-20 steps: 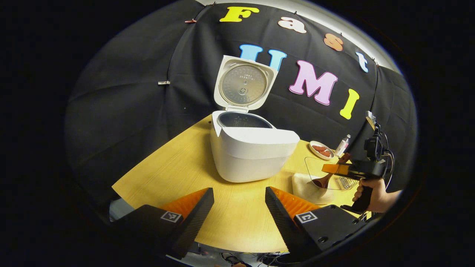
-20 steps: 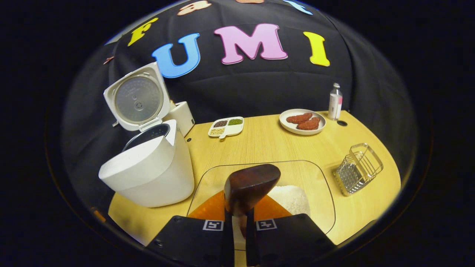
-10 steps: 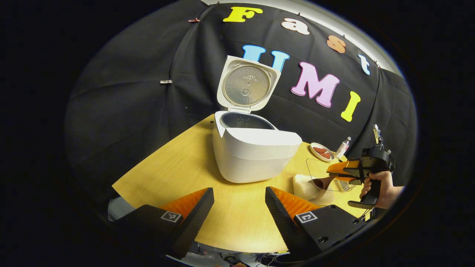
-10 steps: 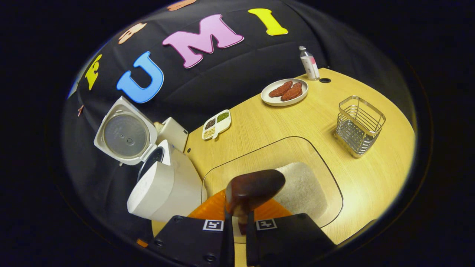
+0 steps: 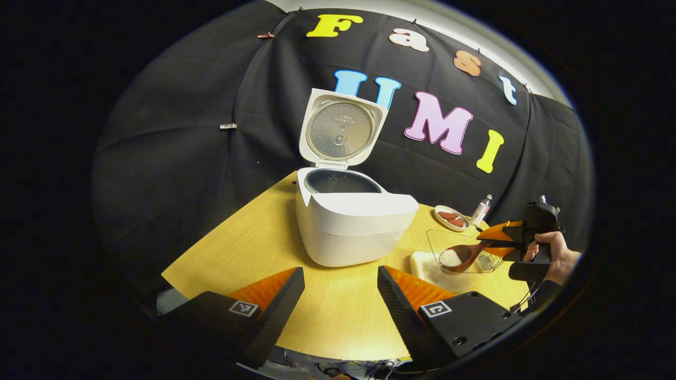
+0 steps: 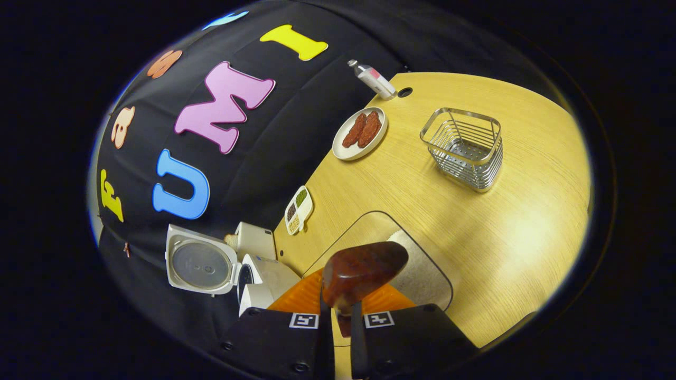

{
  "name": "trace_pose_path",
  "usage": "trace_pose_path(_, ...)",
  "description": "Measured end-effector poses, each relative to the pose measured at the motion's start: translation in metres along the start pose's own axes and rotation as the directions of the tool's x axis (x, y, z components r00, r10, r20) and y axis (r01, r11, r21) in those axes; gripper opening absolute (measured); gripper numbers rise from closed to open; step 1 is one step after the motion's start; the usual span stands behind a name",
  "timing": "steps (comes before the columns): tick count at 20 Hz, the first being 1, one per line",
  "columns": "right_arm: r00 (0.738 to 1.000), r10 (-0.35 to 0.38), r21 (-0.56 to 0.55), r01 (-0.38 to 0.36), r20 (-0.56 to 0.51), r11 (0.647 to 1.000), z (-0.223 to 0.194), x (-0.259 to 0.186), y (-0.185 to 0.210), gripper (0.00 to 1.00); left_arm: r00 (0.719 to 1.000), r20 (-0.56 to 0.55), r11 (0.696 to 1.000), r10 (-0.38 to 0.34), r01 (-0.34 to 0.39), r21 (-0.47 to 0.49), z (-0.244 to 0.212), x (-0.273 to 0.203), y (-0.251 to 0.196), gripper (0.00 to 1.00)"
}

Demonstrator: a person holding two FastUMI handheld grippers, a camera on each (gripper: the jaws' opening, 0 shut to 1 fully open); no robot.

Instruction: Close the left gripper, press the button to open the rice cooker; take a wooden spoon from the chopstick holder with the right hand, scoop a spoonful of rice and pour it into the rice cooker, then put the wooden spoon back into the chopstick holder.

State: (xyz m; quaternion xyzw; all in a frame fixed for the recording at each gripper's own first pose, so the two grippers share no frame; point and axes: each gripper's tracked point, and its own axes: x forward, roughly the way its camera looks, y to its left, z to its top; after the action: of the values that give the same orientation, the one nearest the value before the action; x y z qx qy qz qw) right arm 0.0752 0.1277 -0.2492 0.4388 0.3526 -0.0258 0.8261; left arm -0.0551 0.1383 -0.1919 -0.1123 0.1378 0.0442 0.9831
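Wooden table [image 5: 253, 248], black cloth wall behind. Rice cooker [image 5: 351, 224] stands lid-up. Right gripper [image 5: 495, 244], tilted, jaws clamped on wooden spoon [image 5: 460, 257] carrying rice above glass tray [image 6: 422, 274]. Left gripper [image 5: 340, 287] jaws wide apart, holding nothing. Chopstick holder [image 6: 465, 146] sits apart.

wooden table [image 6: 528, 221], rice cooker [image 5: 351, 229], wire basket [image 6: 465, 148]

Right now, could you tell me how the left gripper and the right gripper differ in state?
The left gripper is open and empty, with bare table between its fingers; the right gripper is shut on the wooden spoon, whose bowl carries white rice. The left gripper faces the open rice cooker; the right gripper hangs over the glass rice dish. Both hang above the table.
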Motion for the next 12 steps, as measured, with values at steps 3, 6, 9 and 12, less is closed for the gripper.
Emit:
trace_pose_path(3,1.000,0.014,0.045,-0.015,0.012,0.999,0.016,-0.007,0.011,0.16,1.000,0.010,1.000,0.003,-0.003,0.001,0.007,-0.003,0.000,0.96)
trace_pose_path(6,0.999,0.042,0.090,-0.044,0.031,0.995,0.032,-0.015,0.029,0.16,1.000,0.003,1.000,-0.005,0.005,-0.026,0.004,-0.004,-0.003,0.96)
trace_pose_path(9,0.996,0.084,0.139,-0.088,0.034,0.986,0.047,-0.020,0.054,0.17,1.000,0.007,0.999,-0.003,0.003,-0.032,0.007,-0.002,-0.004,0.96)
trace_pose_path(12,0.992,0.120,0.154,-0.125,0.038,0.980,0.054,-0.020,0.083,0.17,1.000,0.013,0.999,-0.005,0.006,-0.036,0.011,0.001,-0.005,0.96)
